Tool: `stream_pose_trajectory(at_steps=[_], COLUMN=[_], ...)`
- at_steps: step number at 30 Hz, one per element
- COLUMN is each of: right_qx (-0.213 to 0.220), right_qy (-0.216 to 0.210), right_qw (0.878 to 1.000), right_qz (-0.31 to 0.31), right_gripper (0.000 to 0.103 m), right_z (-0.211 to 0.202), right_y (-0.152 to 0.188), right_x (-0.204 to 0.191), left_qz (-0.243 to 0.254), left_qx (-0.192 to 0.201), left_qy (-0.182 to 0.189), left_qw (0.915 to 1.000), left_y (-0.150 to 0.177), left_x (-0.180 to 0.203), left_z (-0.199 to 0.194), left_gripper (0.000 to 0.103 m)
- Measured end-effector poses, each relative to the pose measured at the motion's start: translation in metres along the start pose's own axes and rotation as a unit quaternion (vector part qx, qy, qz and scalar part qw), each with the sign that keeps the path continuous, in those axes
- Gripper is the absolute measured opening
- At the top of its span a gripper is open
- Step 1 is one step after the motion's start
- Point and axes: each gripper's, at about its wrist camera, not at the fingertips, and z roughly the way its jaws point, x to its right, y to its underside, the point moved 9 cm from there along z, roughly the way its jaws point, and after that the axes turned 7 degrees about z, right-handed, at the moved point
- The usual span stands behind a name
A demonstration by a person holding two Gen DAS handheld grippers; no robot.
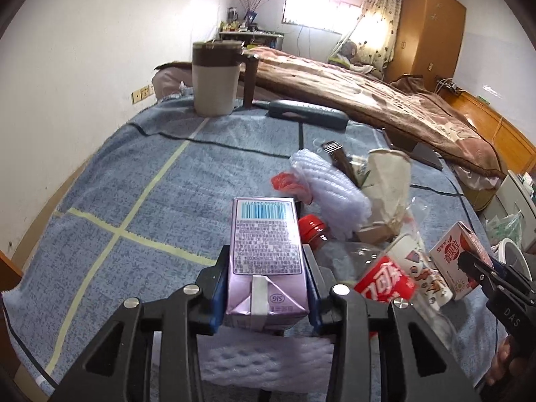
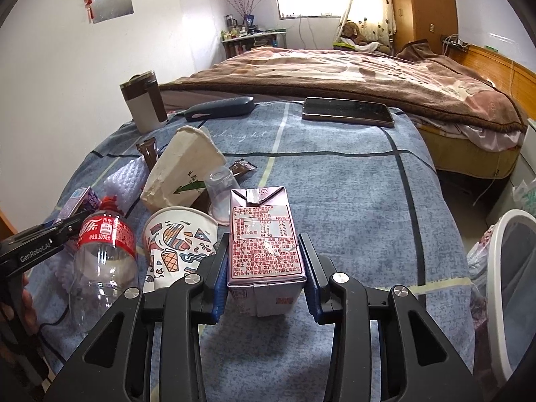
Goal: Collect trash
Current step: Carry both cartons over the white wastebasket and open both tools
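Observation:
My left gripper is shut on a purple drink carton, held above the blue blanket. My right gripper is shut on a pink drink carton; it also shows in the left wrist view. Between them lies a trash pile: an empty cola bottle, a patterned paper cup, a crushed white paper cup, a clear plastic cup, white foam wrap and brown sachets.
A brown and cream mug, a dark glasses case and a phone lie at the blanket's far end. A white bin stands at the right, below the blanket's edge. A bed with a brown cover lies behind.

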Motion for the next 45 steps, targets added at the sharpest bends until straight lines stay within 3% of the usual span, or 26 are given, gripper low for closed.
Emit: stream_pose_trajectory(at_steps=[11, 18, 26, 33, 39, 45], right_qx=[0.044, 0.073, 0.093, 0.101, 0.106, 0.111], right_qy=[-0.010, -0.007, 0.033, 0.081, 0.110, 0.122], right_qw=[0.999, 0.997, 0.994, 0.988, 0.982, 0.979], right_qz=[0.020, 0.030, 0.048, 0.086, 0.107, 0.118], right_gripper=[0.040, 0.040, 0.040, 0.040, 0.040, 0.040], right_z=[-0.035, -0.067, -0.098, -0.118, -0.128, -0.134], right_y=[-0.016, -0.030, -0.030, -0.026, -0.022, -0.017], right_x=[0.014, 0.033, 0.082, 0.139, 0.169, 0.193], left_qz=[0.028, 0.054, 0.100, 0.147, 0.150, 0.172], left_qx=[0.049, 0.078, 0.076, 0.067, 0.042, 0.048], left_qy=[0.008, 0.056, 0.127, 0.190, 0.208, 0.215], left_qw=[0.9984, 0.9939, 0.9838, 0.9684, 0.9656, 0.9602], left_y=[-0.028, -0.046, -0.047, -0.041, -0.030, -0.034], left_x=[0.027, 0.075, 0.163, 0.248, 0.281, 0.313], left_z=[-0.044, -0.071, -0.073, -0.071, -0.059, -0.064], left_gripper=[0.040, 0.040, 0.040, 0.040, 0.040, 0.040])
